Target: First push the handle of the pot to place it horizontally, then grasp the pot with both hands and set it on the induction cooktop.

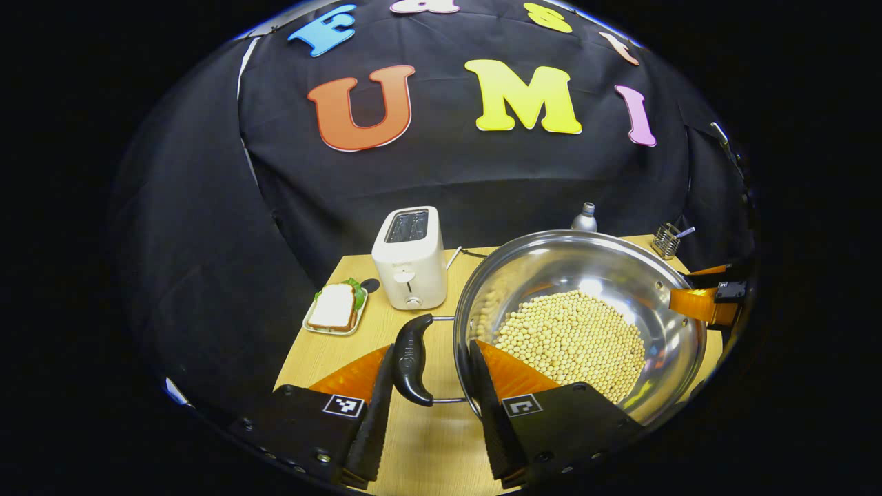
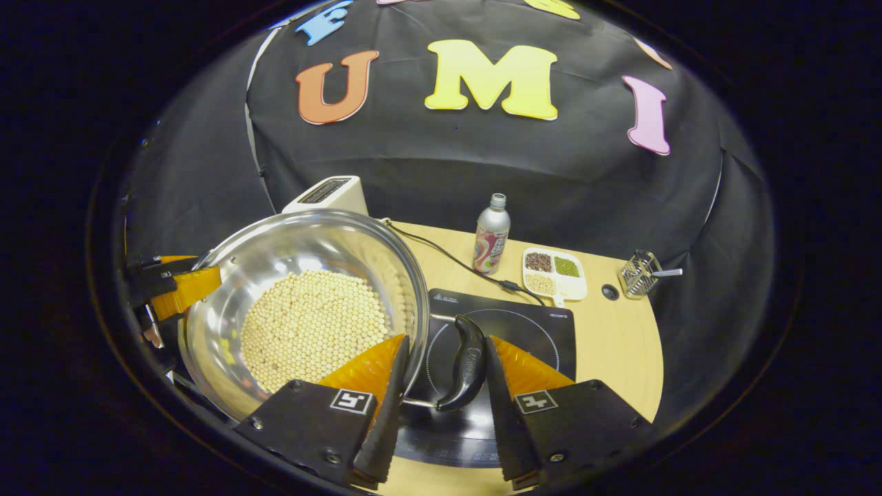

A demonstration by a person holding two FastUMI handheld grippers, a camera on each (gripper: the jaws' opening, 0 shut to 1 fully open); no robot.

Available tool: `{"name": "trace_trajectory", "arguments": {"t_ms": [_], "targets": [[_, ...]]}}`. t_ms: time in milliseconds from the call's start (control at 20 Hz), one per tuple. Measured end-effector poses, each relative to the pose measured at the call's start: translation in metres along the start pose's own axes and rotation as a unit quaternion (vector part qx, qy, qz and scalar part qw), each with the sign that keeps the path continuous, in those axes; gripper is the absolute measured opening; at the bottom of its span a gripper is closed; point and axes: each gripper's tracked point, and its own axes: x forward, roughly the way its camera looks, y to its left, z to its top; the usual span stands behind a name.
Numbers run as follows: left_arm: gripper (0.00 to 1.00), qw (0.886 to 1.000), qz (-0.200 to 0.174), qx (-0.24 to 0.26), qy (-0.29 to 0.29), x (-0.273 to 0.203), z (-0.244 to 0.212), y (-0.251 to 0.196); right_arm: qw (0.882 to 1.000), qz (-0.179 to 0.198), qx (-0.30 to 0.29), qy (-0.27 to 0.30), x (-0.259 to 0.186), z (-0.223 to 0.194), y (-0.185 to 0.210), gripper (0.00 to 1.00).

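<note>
In the left gripper view, the left gripper (image 1: 431,386) sits around the pot's black handle (image 1: 412,358). One finger touches the handle, the other is inside the rim, so it is part open. In the right gripper view, the right gripper (image 2: 444,386) has the other handle (image 2: 467,362) between its fingers, which look apart from it. The shiny pot (image 2: 303,310), full of beans (image 2: 313,327), is up above the table (image 2: 620,344), beside the induction cooktop (image 2: 510,327). Farther back stands a toaster (image 1: 410,258).

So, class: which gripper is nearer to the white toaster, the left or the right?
Left. The left gripper straddles the pot handle on the toaster's side. The right gripper straddles the opposite handle, over the induction cooktop, with the pot between it and the toaster.
</note>
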Motion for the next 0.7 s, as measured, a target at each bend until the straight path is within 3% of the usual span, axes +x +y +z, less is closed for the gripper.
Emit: {"name": "trace_trajectory", "arguments": {"t_ms": [700], "targets": [[0.58, 0.998, -0.068, -0.014, -0.005, 0.020, 0.037, -0.128, 0.998, -0.070, -0.007, -0.001, -0.033, 0.017, -0.134, 0.61]]}}
